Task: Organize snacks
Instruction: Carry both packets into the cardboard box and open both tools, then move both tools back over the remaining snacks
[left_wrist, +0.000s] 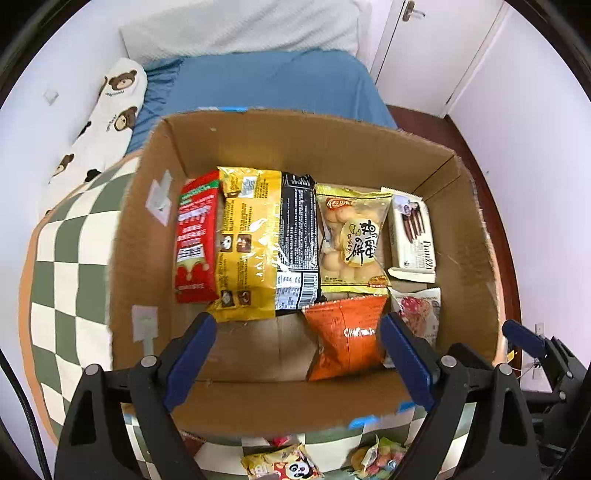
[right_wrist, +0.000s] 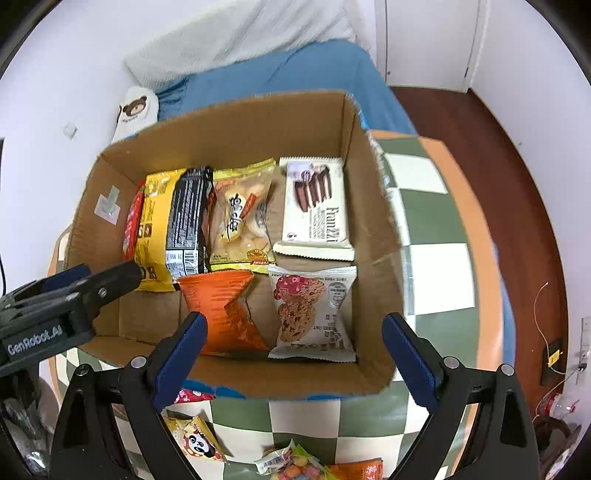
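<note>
I hold the left gripper (left_wrist: 297, 354) and right gripper (right_wrist: 293, 350) above the cardboard box (left_wrist: 258, 147), both sets of jaws spread wide with nothing clamped. Inside the box, the orange packet (left_wrist: 347, 332) and cookie packet (right_wrist: 314, 314) lie near; the yellow-black packet (left_wrist: 266, 240) and wafer packet (right_wrist: 316, 210) lie far. A panda packet (right_wrist: 199, 439) sits on the checkered cloth (right_wrist: 436, 266) outside the box.

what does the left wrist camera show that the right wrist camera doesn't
Only the left wrist view shows the whole red packet at the box's left end, and the long bear pillow beside the bed.

Only the right wrist view shows the cookie pack in full, the orange packet on the checkered cloth, and the wires on the floor at right.

Both show the cardboard box, the wafer pack, the orange bag inside, the panda snack outside, and both grippers open and empty: left, right.
</note>
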